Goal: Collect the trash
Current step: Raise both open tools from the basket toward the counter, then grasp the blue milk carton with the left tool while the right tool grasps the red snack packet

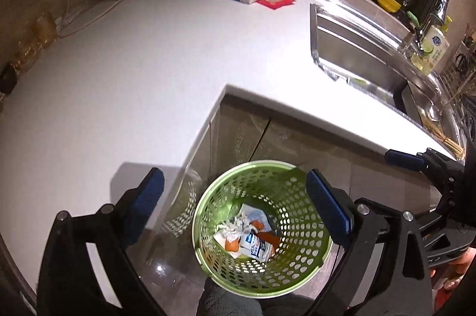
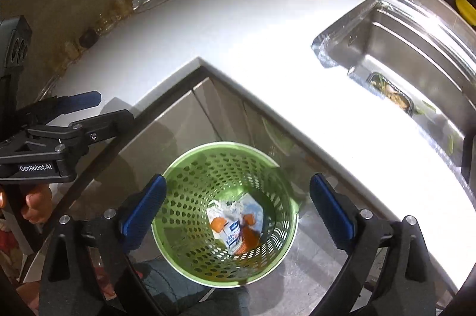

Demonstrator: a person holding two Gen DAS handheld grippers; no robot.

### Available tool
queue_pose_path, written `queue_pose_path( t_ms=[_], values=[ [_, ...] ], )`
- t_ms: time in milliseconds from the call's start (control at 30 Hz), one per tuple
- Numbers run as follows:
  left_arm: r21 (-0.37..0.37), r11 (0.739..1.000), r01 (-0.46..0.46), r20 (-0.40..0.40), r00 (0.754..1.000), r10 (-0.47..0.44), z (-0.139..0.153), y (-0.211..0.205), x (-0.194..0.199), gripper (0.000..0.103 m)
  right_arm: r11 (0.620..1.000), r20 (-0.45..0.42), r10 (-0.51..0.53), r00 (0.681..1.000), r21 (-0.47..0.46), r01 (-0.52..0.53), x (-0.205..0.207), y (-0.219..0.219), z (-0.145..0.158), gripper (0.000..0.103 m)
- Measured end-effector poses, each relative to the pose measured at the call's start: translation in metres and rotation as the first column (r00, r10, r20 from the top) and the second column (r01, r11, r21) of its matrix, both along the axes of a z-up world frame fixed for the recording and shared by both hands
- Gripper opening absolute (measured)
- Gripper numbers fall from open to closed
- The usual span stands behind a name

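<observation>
Left wrist view: your left gripper (image 1: 235, 207) hangs w/ fingers wide apart, nothing btwn them, over the green basket (image 1: 309, 268) on the floor by the counter (image 1: 119, 78). Your right gripper (image 2: 238, 209) is spread & empty too; trash (image 2: 235, 223) lies at the basket's bottom.
</observation>
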State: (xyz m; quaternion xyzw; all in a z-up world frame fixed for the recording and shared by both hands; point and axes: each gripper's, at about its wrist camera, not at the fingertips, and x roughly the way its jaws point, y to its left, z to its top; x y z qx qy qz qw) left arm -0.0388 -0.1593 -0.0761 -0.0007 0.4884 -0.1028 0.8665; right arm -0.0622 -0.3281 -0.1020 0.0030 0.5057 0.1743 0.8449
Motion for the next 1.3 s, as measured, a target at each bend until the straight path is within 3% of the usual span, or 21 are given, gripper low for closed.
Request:
queue_pose_path(
  t_ms=[167, 433, 733, 1033, 1300],
  values=[
    [-0.04, 0.999, 0.003, 0.053, 0.999, -0.001, 0.029, 0.004, 0.05, 0.095, 0.998, 0.066, -0.058, 0.996, -0.009, 0.059, 0.043, -0.005, 0.024, 0.099],
    [-0.099, 0.993, -0.059, 0.053, 0.997, 0.065, 0.052, 0.007, 0.135, 0.095, 0.987, 0.109, -0.157, 0.981, -0.019, 0.16, 0.111, -0.026, 0.042, 0.1],
    [-0.1, 0.98, -0.169, 0.035, 0.984, 0.174, 0.056, -0.014, 0.208, 0.095, 0.992, 0.129, -0.119, 0.985, -0.034, 0.124, 0.185, -0.039, 0.043, 0.1],
    [-0.099, 0.915, -0.391, -0.011, 0.92, 0.392, 0.046, -0.065, 0.294, 0.095, 0.998, 0.126, 0.054, 0.991, -0.025, -0.051, 0.258, -0.067, 0.03, 0.1],
    [-0.122, 0.839, -0.53, -0.068, 0.848, 0.526, 0.01, -0.103, 0.374, 0.095, 0.979, 0.117, 0.201, 0.972, -0.04, -0.198, 0.325, -0.088, 0.015, 0.1]
  ],
)
